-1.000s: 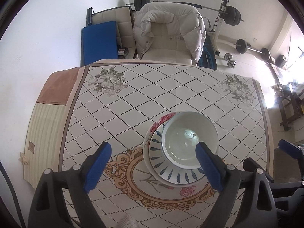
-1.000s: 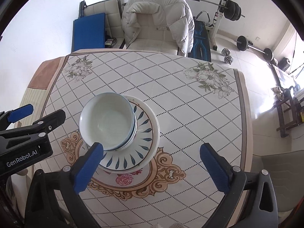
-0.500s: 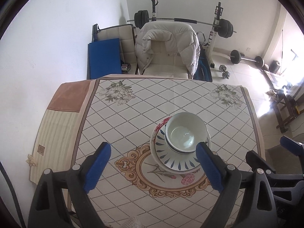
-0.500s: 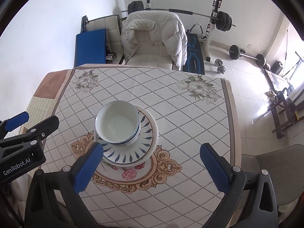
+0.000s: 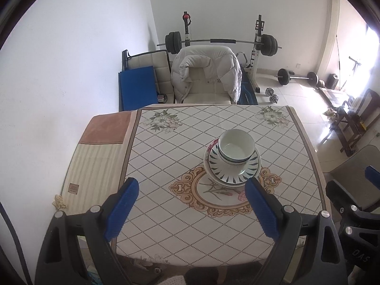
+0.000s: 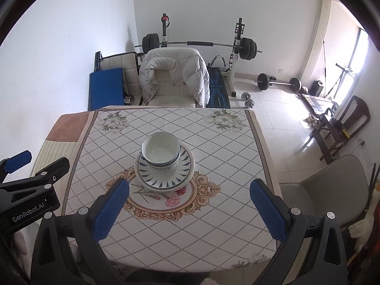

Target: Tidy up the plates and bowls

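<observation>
Left wrist view: the left hand-held gripper point(image 5: 191, 201) has its blue pads spread wide with nothing between them, and the stack sits ahead of it and a little toward its right finger. That stack is two nested bowls point(image 5: 236, 148) on a leaf-patterned plate point(image 5: 234, 166), which rests on a rose-rimmed plate point(image 5: 212, 145) (only a sliver of that rim shows, so there may be more than one beneath). All of it stands near the middle of the bench point(image 5: 166, 213), partly over the cloth's gold medallion.

From the right wrist view, the right hand-held gripper point(image 6: 188, 205) is likewise wide open and empty, with the stack ahead of it, nearer its left finger. Both grippers hang well clear above the near edge of the bench.

Judging by this, the stacking step looks finished: bowls and plates are gathered into one pile and nothing else lies loose on the cloth. The next move probably calls for little more than pulling away without brushing the pile.
</observation>
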